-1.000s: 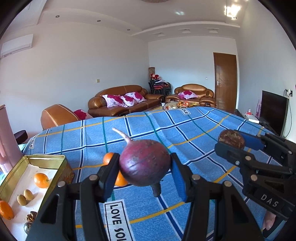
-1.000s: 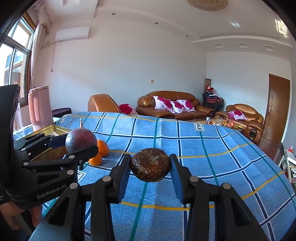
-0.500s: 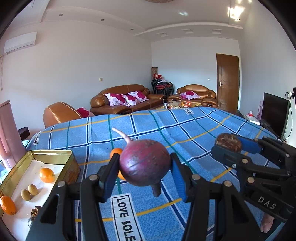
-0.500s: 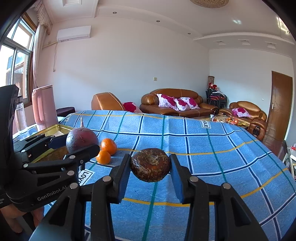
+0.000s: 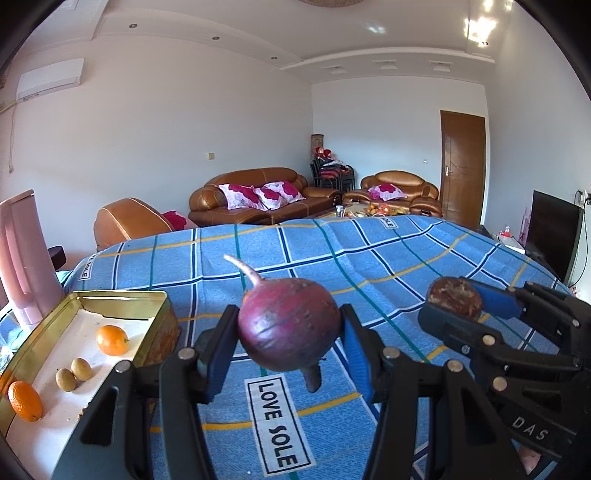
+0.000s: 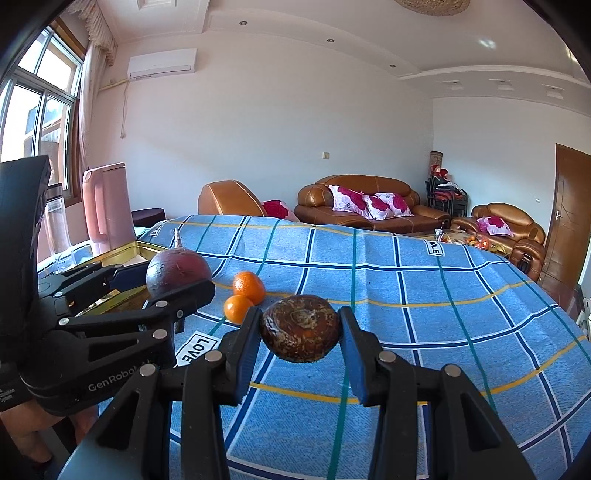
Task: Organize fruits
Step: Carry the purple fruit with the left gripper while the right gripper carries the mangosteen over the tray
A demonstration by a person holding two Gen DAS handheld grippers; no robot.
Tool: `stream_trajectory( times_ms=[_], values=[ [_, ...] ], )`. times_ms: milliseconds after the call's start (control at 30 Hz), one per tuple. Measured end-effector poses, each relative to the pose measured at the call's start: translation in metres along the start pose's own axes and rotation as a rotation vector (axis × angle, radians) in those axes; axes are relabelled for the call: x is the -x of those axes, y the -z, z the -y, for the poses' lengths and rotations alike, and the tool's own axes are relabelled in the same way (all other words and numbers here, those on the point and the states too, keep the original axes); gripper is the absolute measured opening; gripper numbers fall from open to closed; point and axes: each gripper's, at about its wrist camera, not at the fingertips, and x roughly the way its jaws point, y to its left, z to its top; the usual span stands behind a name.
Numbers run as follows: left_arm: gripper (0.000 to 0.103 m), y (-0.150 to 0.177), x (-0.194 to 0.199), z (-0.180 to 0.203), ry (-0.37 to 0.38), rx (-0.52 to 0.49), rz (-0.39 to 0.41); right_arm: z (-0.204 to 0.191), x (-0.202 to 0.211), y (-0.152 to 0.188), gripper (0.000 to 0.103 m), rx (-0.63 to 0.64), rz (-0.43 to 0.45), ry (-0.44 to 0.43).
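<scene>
Squarely clamped, beet between left gripper pads

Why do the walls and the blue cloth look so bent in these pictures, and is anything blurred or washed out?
Both views come through a fisheye lens: straight lines bow and the corners go black. In the left wrist view a ceiling light glares at top right. In the right wrist view the window is overexposed by daylight. The purple root and the brown fruit held in the tongs look sharp.
</scene>
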Motion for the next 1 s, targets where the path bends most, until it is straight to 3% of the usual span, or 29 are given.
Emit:
stream_trajectory(
  times_ms=[1000],
  values=[
    [0.056, -0.001, 0.033, -0.04, -0.065, 0.039, 0.044, -0.046, -0.002, -0.007, 0.044, 0.061, -0.001, -0.076]
  ],
)
